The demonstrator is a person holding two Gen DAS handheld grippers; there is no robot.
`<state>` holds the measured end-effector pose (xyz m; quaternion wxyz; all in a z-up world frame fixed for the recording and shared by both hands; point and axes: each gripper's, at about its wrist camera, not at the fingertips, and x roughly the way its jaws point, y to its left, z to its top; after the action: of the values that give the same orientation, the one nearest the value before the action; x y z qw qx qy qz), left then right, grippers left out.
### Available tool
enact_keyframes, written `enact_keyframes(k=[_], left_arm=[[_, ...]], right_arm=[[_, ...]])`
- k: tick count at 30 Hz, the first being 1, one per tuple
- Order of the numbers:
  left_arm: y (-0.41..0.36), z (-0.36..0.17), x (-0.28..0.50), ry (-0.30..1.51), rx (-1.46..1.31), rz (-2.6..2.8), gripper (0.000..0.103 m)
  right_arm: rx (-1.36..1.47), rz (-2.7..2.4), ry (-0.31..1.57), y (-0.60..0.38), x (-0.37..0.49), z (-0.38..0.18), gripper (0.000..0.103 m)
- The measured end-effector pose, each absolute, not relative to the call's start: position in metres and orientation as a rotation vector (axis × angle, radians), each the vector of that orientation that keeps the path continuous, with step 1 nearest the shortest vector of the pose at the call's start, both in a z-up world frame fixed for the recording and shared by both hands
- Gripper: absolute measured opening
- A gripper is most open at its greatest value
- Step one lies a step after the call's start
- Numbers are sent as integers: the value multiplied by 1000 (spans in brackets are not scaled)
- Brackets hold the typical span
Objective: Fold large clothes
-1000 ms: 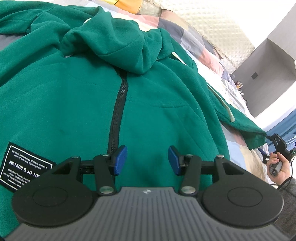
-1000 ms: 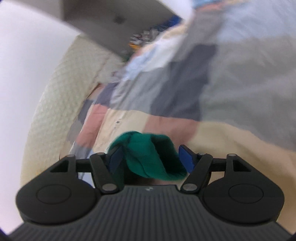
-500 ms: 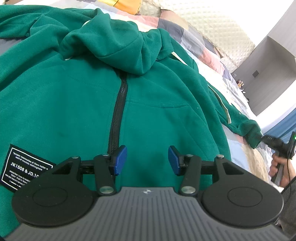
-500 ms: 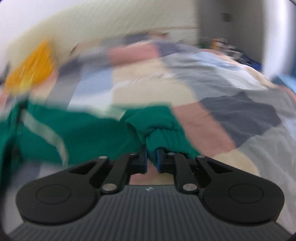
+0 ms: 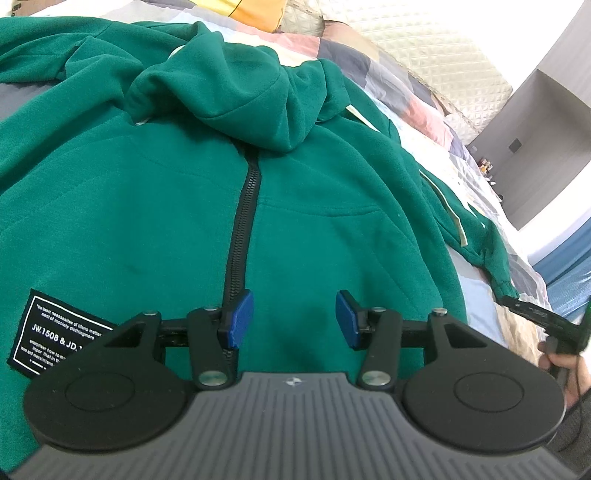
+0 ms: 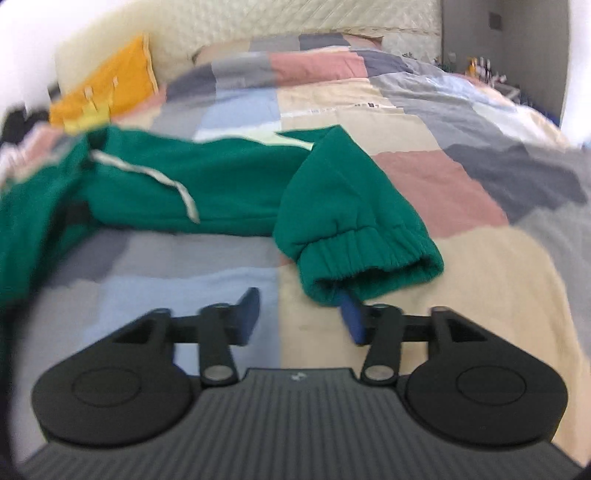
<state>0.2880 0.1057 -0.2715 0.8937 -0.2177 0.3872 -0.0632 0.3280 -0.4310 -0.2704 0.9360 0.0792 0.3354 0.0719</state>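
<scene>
The right hand-held gripper (image 6: 299, 317) has just let go: its jaws stand apart, the hoodie's cuff (image 6: 369, 266) dropped at one o'clock. The left hand-held gripper (image 5: 293, 319) hovers agape over the green hoodie (image 5: 155, 221), spread zipper-up on the bed (image 6: 461, 122). Sleeve straightened; folding comes next.

bright daylight | right view motion-blurred | fisheye edges warped, whited out

A patchwork quilt (image 6: 461, 177) covers the bed, an orange pillow (image 6: 110, 88) near the quilted headboard (image 6: 295, 18).
</scene>
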Motion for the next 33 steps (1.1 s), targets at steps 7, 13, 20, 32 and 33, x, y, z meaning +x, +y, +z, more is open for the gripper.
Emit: enact_keyframes(k=[7, 13, 20, 32, 33], left_arm=[[107, -272, 287, 801, -466, -138, 55], [109, -273, 287, 797, -470, -133, 55], [110, -274, 287, 797, -480, -126, 55], [107, -274, 286, 794, -465, -125, 55], [107, -274, 286, 794, -462, -125, 55]], right_arm=[[502, 83, 645, -482, 308, -272, 55], [794, -87, 592, -519, 335, -296, 57], [765, -179, 604, -512, 360, -299, 18], [393, -394, 419, -555, 409, -180, 12], [359, -405, 430, -554, 418, -178, 12]])
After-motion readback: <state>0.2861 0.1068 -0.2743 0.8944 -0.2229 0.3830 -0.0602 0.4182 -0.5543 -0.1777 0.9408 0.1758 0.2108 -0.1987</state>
